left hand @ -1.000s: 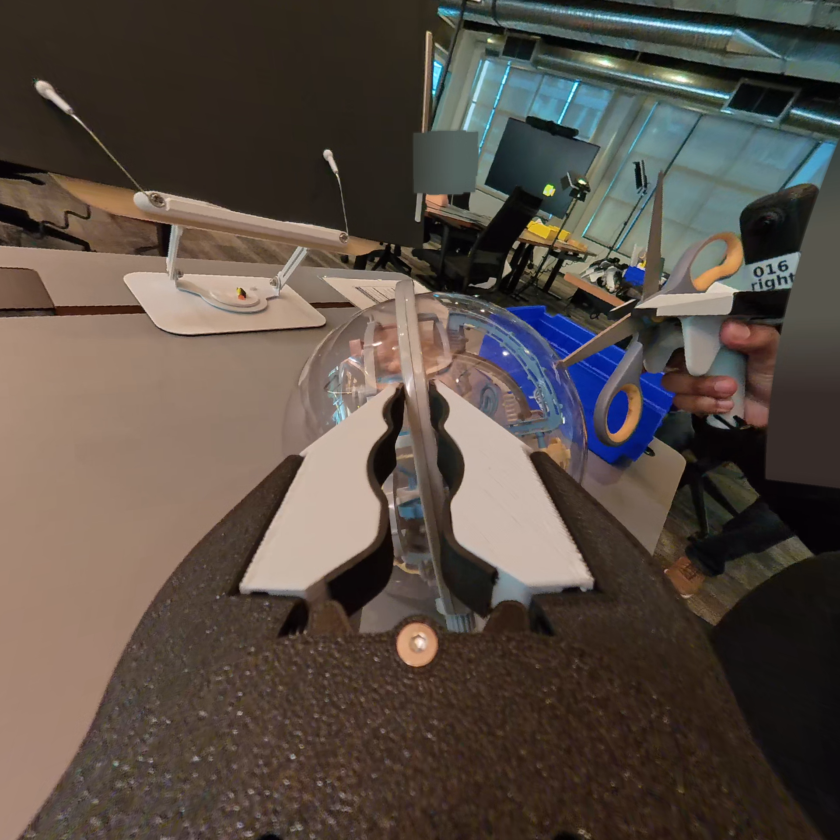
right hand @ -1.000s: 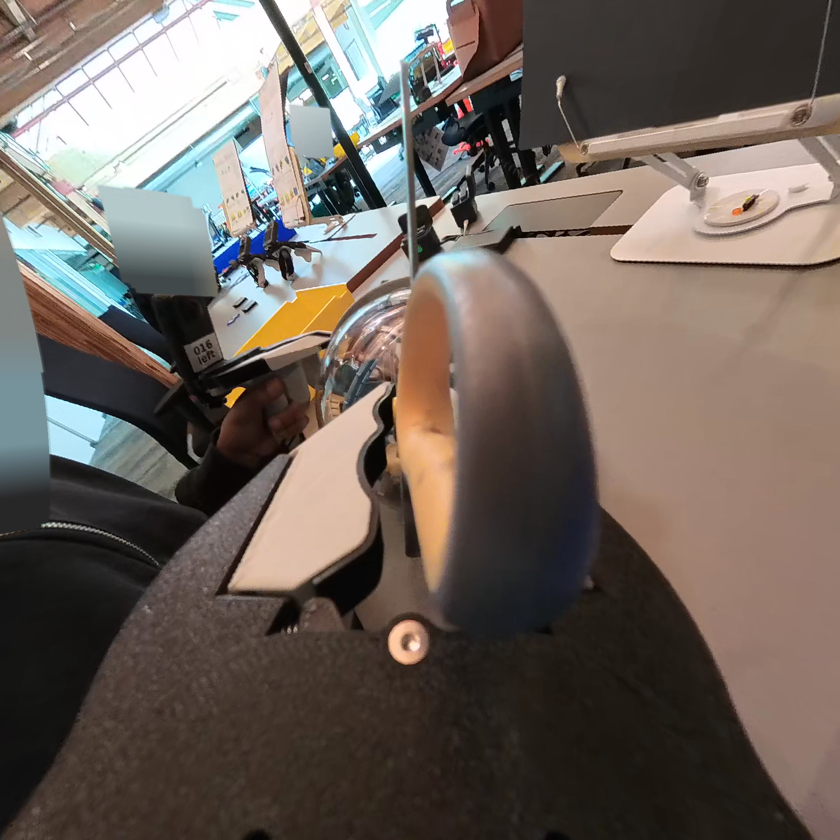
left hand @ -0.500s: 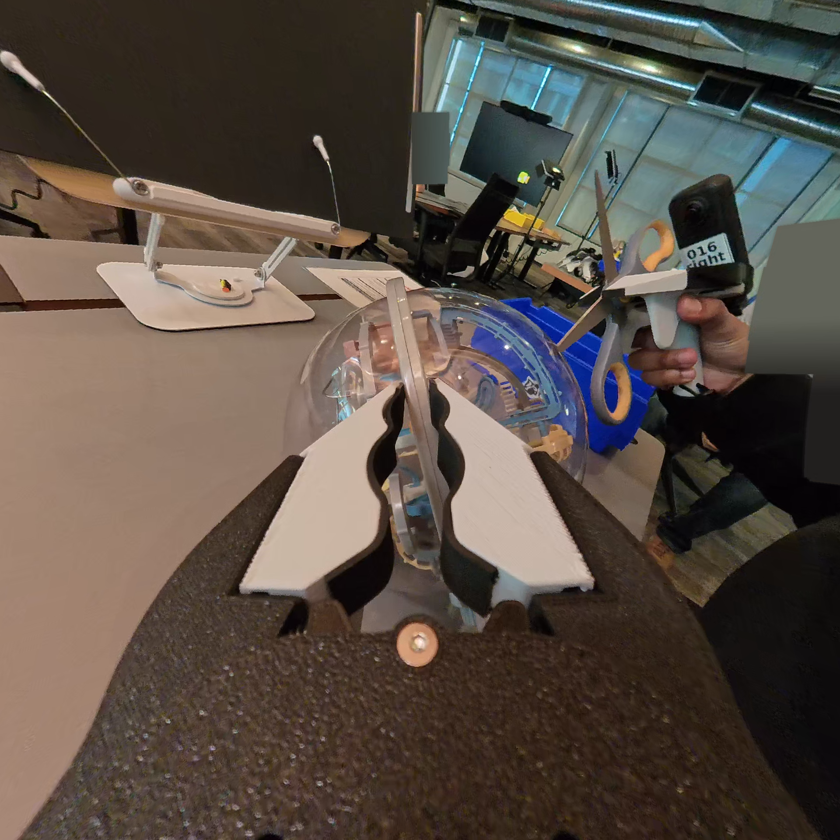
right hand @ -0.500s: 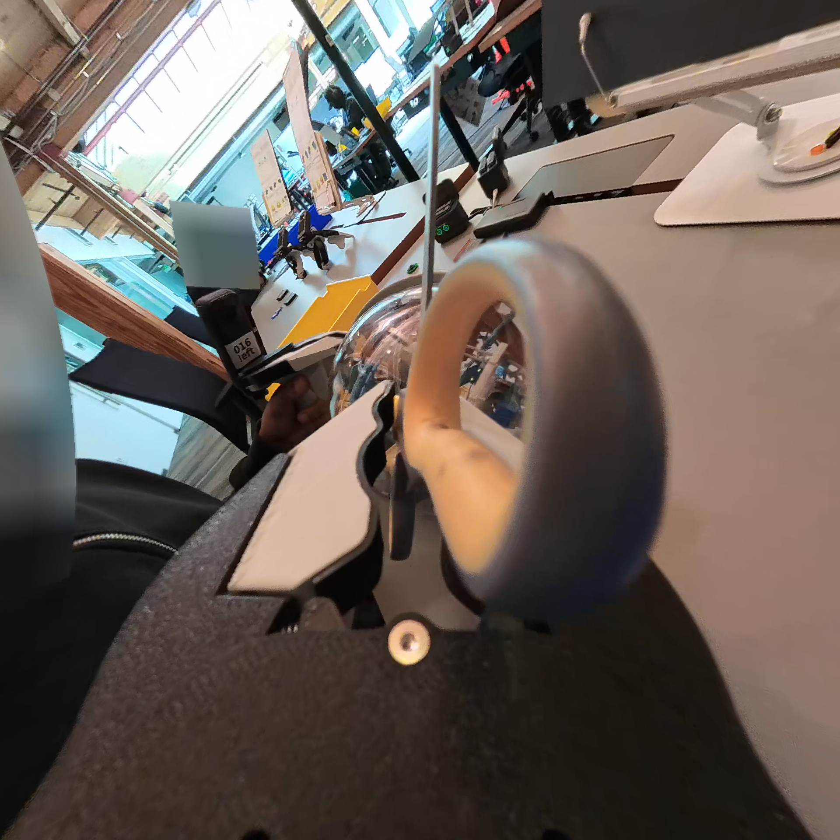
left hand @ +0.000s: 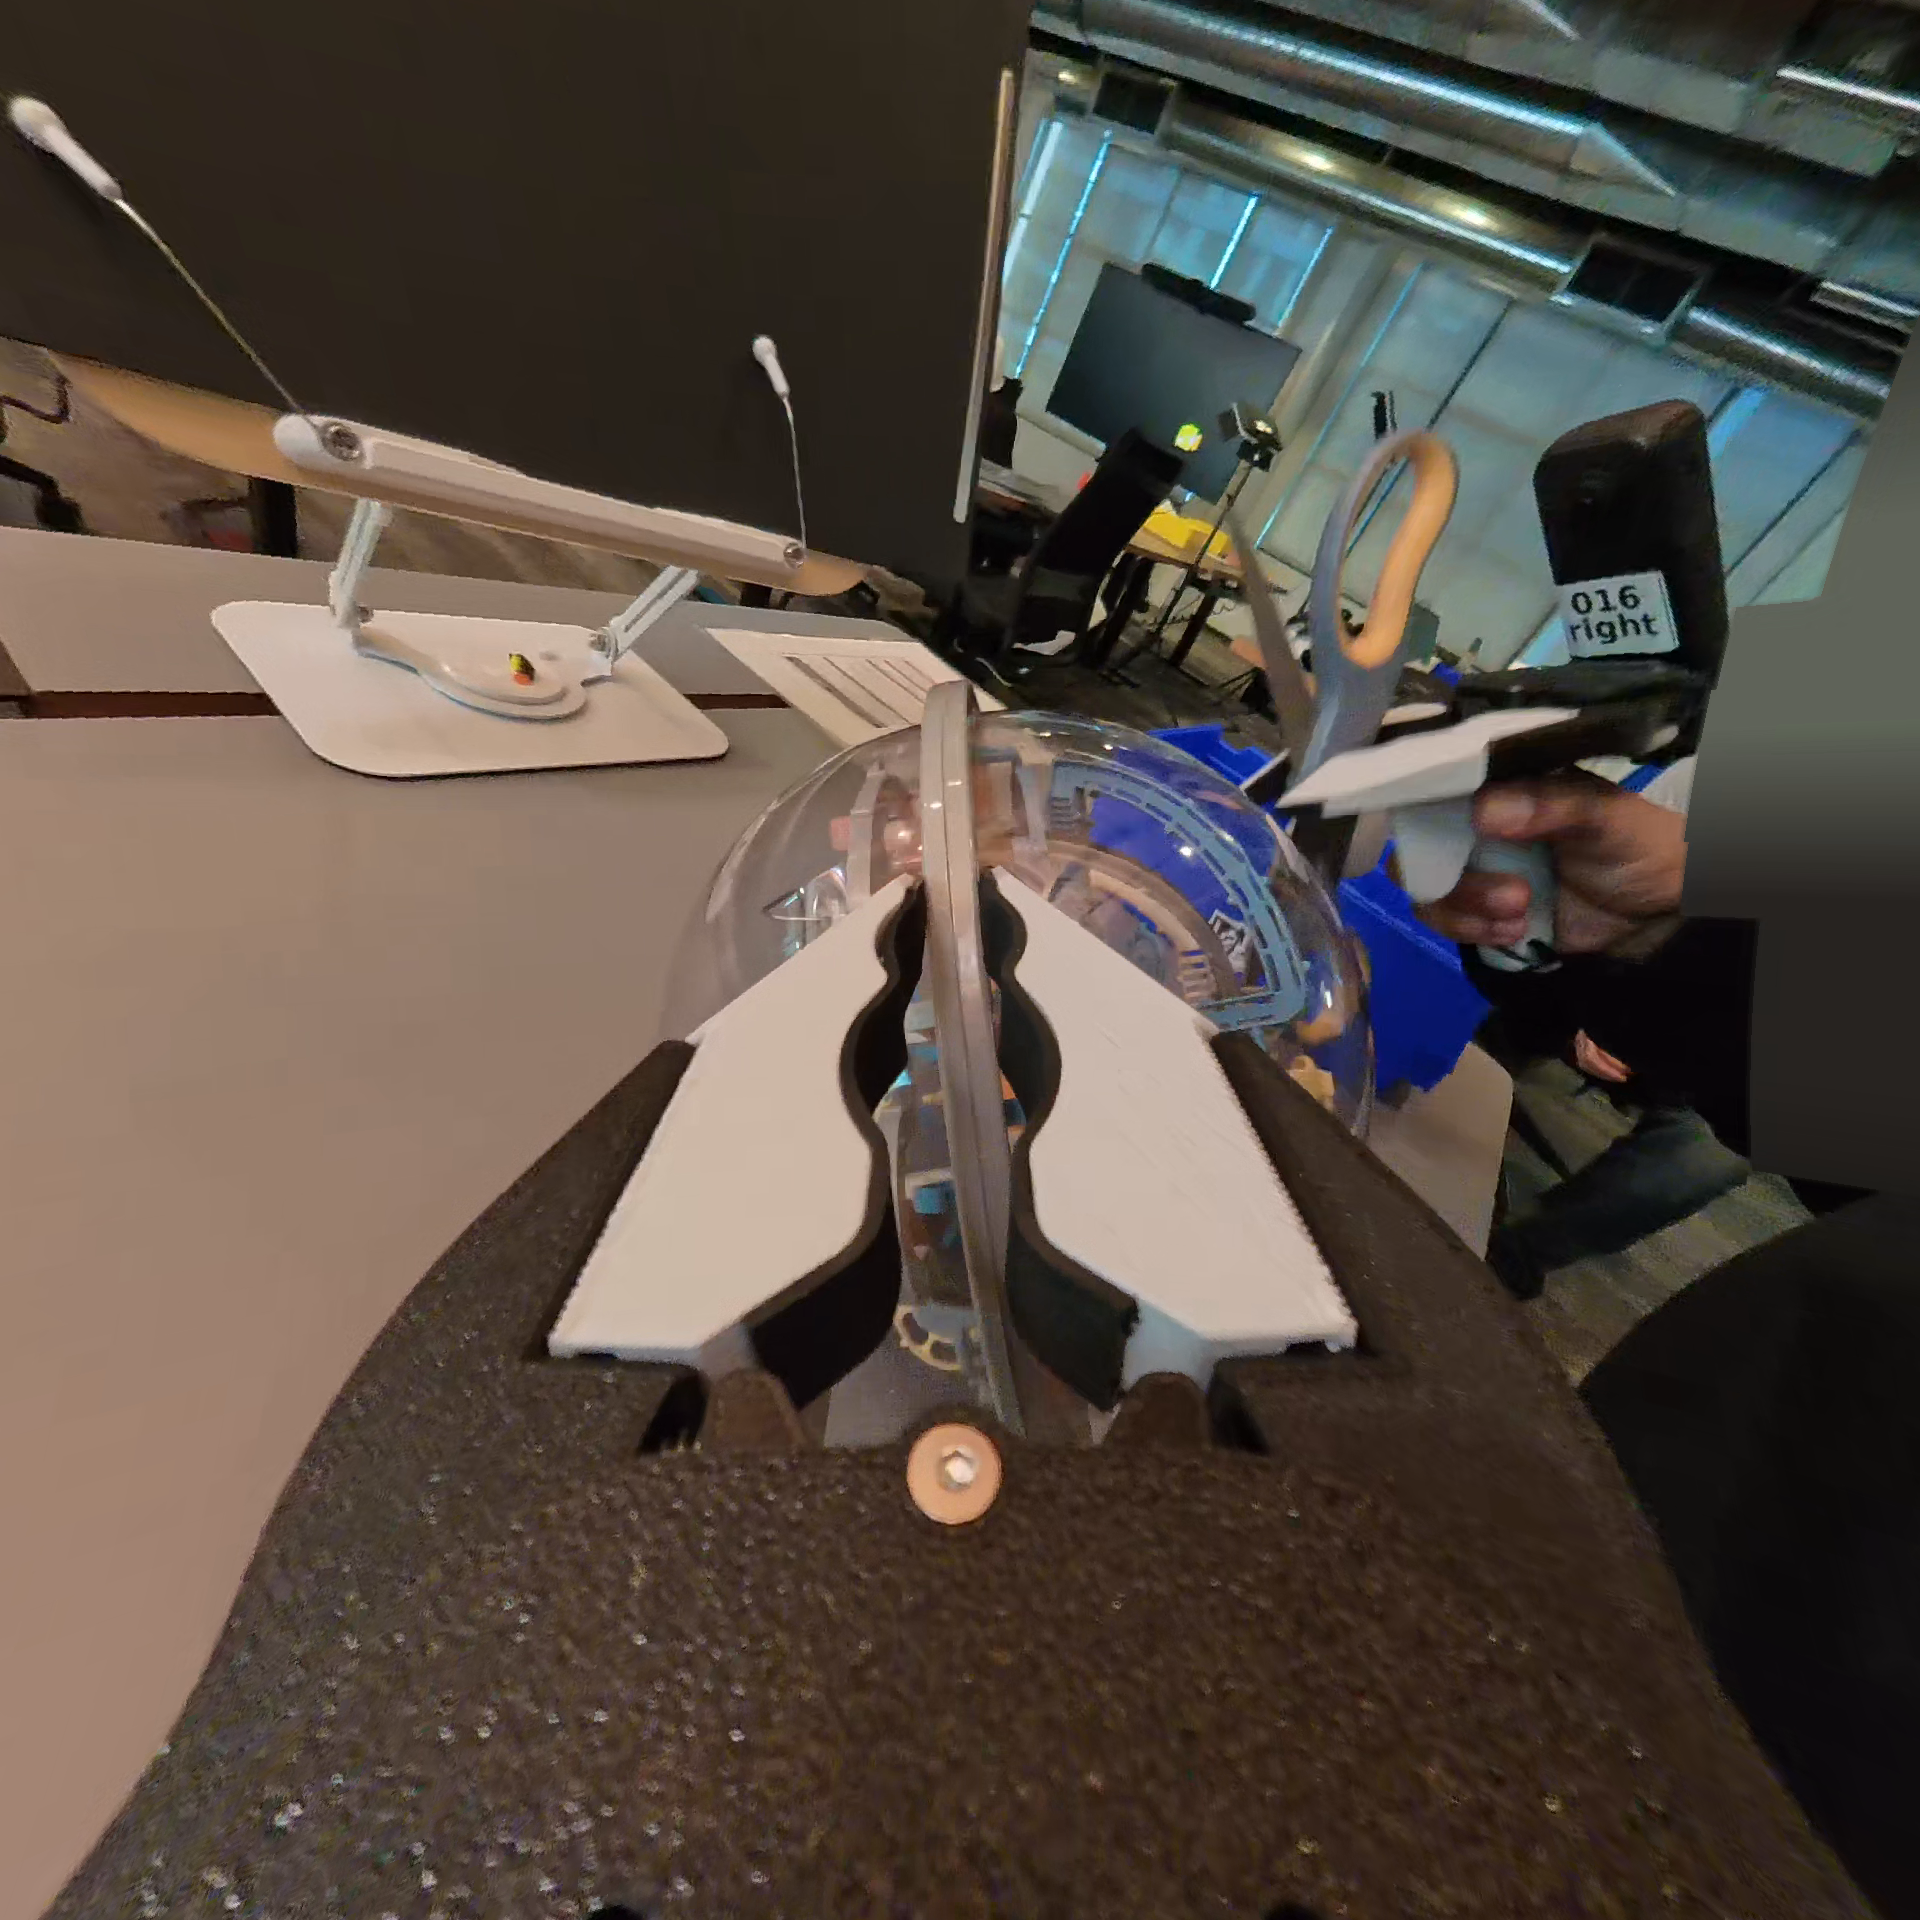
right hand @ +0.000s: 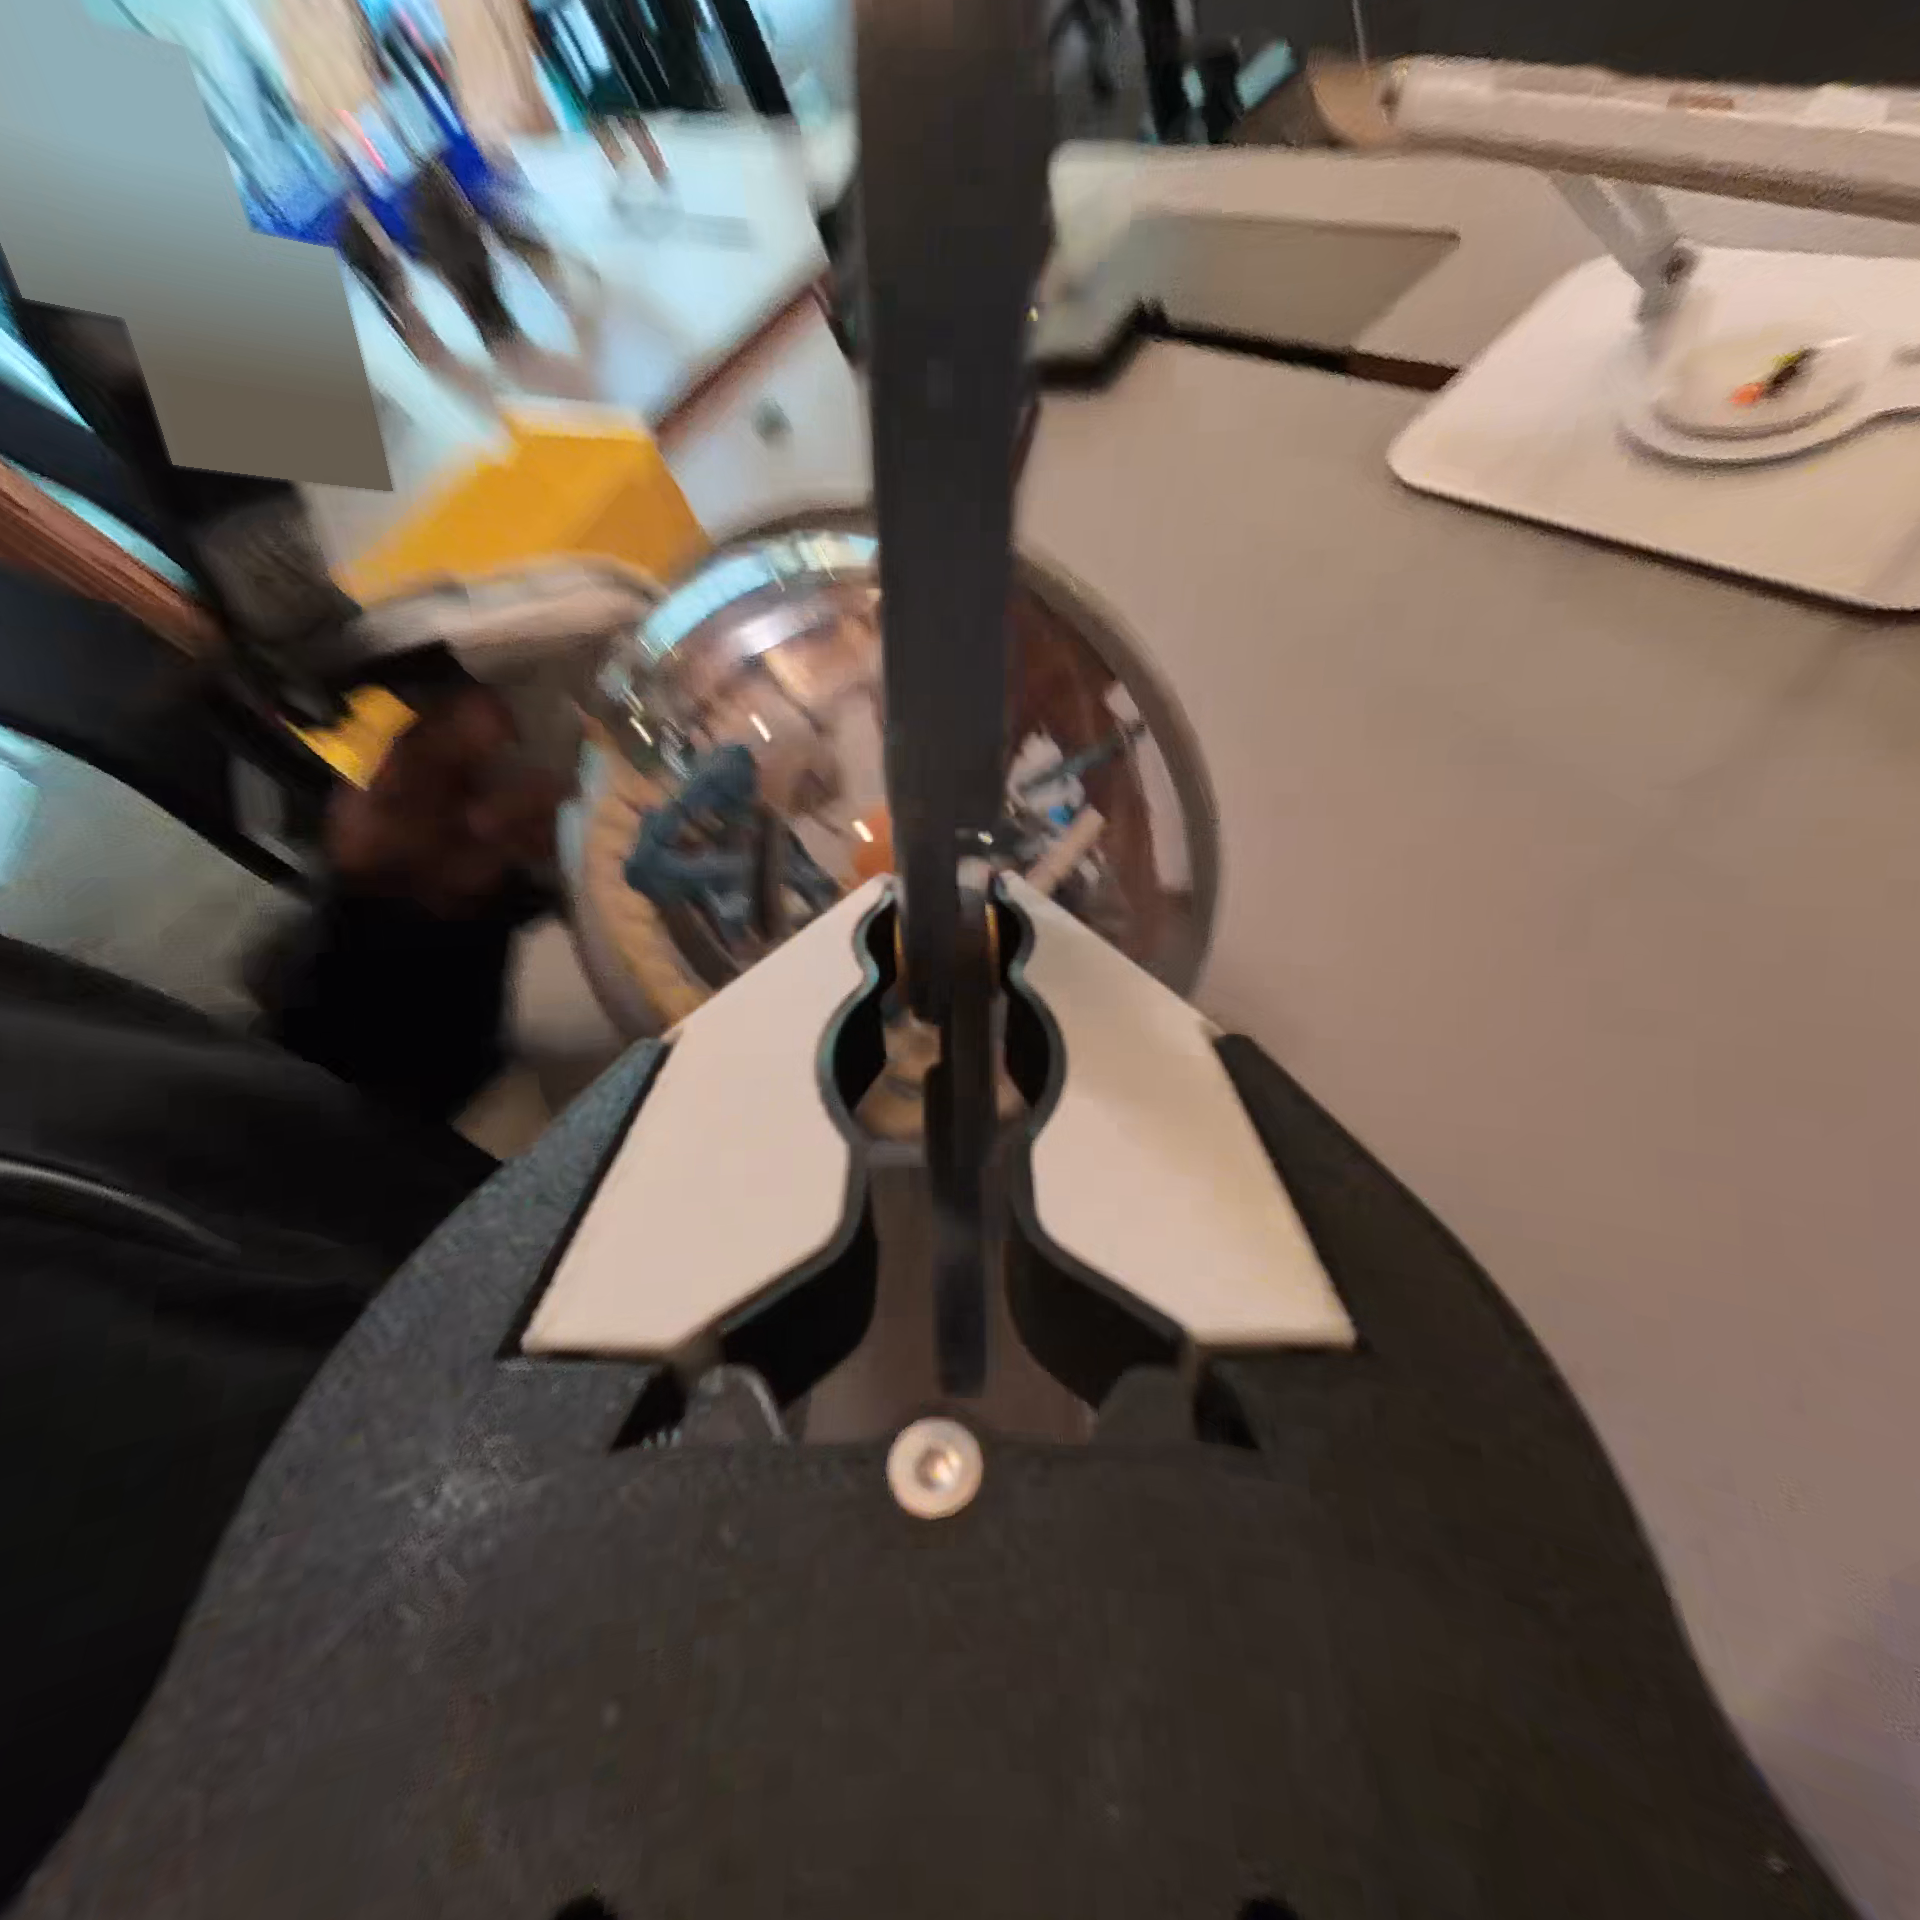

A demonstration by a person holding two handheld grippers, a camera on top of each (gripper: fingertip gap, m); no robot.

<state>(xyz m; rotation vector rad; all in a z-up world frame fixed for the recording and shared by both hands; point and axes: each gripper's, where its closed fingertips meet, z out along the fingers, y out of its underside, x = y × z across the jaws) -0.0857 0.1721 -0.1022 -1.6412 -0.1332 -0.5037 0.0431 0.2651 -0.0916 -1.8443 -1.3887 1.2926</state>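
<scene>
My left gripper (left hand: pixel 951 883) is shut on the thin rim of a clear plastic maze ball (left hand: pixel 1153 883), holding it just above the grey table (left hand: pixel 312 1039). In the left wrist view, my right gripper (left hand: pixel 1392 774) is close behind the ball on the right, held by a hand (left hand: pixel 1558 862). It is shut on grey and orange scissors (left hand: pixel 1371 582), with one handle loop pointing up. In the blurred right wrist view, my right gripper (right hand: pixel 940 894) holds the scissors (right hand: pixel 945 416) edge-on as a dark upright strip. The ball (right hand: pixel 748 748) lies just beyond its fingertips.
A white stand with a long arm (left hand: pixel 468 707) sits at the back of the table, and also shows in the right wrist view (right hand: pixel 1683 457). A printed sheet (left hand: pixel 862 675) lies near it. A blue bin (left hand: pixel 1403 987) is behind the ball, and a yellow bin (right hand: pixel 520 509) is to the left.
My right gripper has swung the scissors around: the handle loop that filled its view is now edge-on and points up. It has come closer to the ball. My left gripper keeps its hold.
</scene>
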